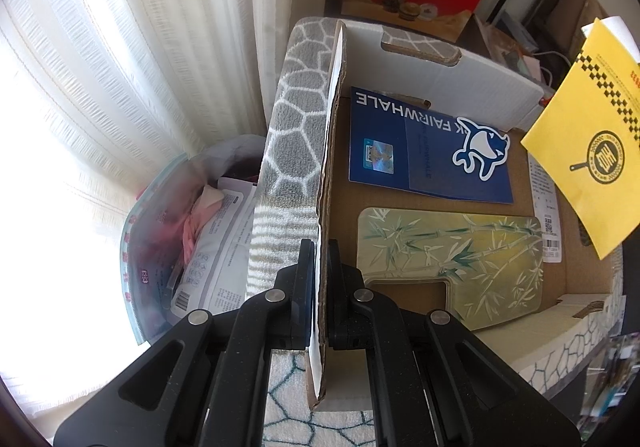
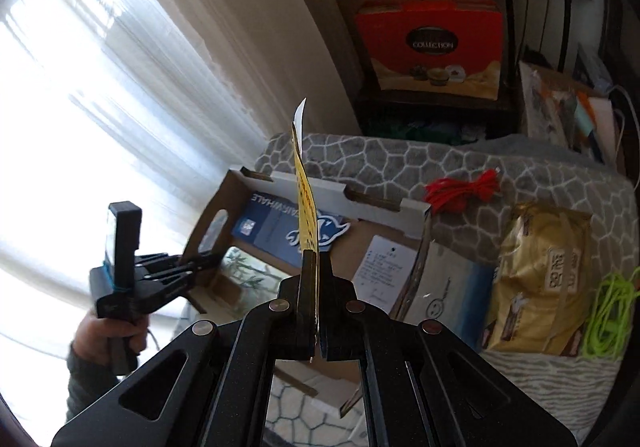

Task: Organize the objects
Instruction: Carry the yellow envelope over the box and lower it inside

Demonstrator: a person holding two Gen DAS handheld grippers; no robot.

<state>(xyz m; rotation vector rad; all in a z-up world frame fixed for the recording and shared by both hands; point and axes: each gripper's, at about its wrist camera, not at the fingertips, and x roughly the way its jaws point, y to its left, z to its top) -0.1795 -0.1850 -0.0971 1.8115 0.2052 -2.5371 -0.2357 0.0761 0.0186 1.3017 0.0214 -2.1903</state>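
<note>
I have the thin yellow paper envelope with a black frying-pan emblem (image 1: 588,135) clamped edge-on in my right gripper (image 2: 318,279), held above the open corrugated cardboard box (image 1: 440,67), over its right side. My left gripper (image 1: 319,259) is clenched on the box's left wall, one pad outside, one inside. On the box floor I see a blue FAIRWHALE card with a whale sticker (image 1: 424,151) toward the far wall and a pale green bamboo-print board (image 1: 452,267) nearer me. The box sits on a grey plush blanket with a white cell pattern (image 2: 400,163). Toward the blanket's right edge lie a red cord bundle (image 2: 464,187), a gold foil packet (image 2: 540,279) and a neon green cord (image 2: 612,315).
</note>
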